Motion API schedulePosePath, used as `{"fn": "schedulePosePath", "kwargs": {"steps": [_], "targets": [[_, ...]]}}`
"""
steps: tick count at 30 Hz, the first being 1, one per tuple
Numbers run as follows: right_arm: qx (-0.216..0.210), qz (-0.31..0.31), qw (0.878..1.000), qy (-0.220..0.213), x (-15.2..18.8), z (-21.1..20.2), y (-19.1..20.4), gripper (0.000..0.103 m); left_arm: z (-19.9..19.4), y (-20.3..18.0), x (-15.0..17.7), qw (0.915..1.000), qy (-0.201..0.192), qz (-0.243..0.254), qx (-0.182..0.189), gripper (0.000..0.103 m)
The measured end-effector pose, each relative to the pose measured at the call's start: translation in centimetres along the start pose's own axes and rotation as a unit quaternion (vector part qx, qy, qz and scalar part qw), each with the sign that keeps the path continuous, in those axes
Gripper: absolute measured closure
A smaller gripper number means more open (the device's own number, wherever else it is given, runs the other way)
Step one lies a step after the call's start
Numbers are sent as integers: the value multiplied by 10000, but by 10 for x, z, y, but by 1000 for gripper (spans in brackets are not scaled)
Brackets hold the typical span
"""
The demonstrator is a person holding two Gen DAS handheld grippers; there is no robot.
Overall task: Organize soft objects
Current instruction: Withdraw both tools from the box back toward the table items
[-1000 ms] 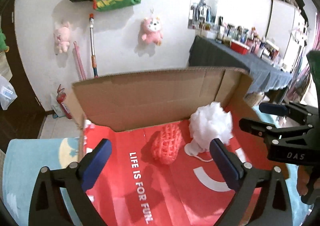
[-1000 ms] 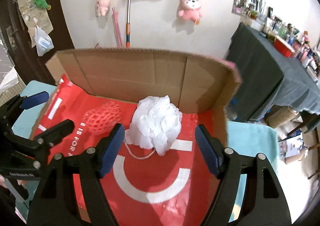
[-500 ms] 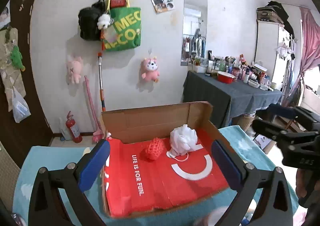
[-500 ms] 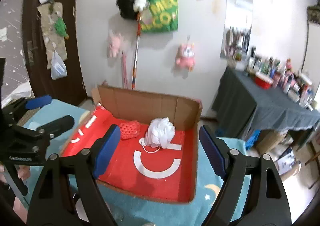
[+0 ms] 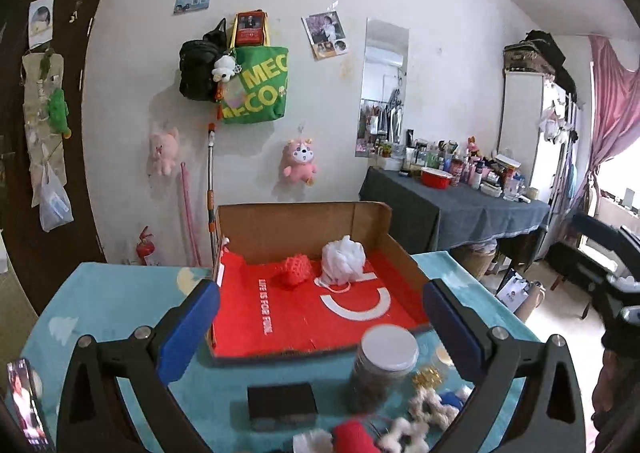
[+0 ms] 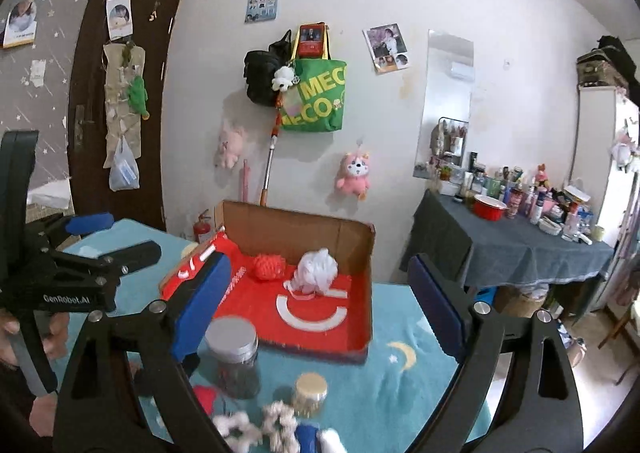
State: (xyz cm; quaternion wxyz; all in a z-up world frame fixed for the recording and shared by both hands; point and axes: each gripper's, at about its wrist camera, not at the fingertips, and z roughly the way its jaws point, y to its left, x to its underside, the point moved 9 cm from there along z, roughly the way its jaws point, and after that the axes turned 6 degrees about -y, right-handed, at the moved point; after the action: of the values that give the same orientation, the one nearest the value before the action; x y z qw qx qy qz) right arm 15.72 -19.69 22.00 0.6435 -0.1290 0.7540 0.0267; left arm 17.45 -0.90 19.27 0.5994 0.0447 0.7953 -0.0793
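Claws (image 5: pixel 320 329) (image 6: pixel 320 313) gape (both empty) before box (image 5: pixel 400 253).

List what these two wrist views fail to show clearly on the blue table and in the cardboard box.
- Soft toys at the near table edge: both views, blurred and cut off by the bottom edge.
- Jar contents: both views, blurred.
- Black block: left wrist view, too blurred to identify.
- Box near left corner: right wrist view, hidden behind the right gripper finger.
- Phone: left wrist view, cut off at the edge.
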Motion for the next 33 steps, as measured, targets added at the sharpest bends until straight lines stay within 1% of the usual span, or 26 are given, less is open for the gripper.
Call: {"fn": "schedulePosePath", "kwargs": {"steps": [3,6,8,11,14,18,22,27,33], "targets": [[49,5,10000,-77,15,-21,7,12,-19,-5,12,9998,-179,5,-39,0],[161,50,9997,-149,31,-38,10,12,-35,-12,27,9996,-279,23,-45,0],[284,69,9994,-183,43,-48,11,12,-42,-14,36,9996,-285,38,-41,0],[233,173,9994,-204,57,-58,13,12,-50,-19,51,9995,-292,104,-53,0],[300,255,9992,-120,73,-61,13,12,-54,-24,65,9995,-280,157,-77,0],[437,249,9987,82,101,-59,14,12,-51,-34,93,9996,-101,271,-15,0],[552,218,9979,250,127,-55,14,12,-46,-37,118,9996,52,265,-10,0],[771,19,9964,346,150,-52,20,12,-37,-36,149,9993,304,205,-17,0],[830,-19,9949,569,178,-47,22,12,-27,-31,177,9982,570,145,-66,0]]}}
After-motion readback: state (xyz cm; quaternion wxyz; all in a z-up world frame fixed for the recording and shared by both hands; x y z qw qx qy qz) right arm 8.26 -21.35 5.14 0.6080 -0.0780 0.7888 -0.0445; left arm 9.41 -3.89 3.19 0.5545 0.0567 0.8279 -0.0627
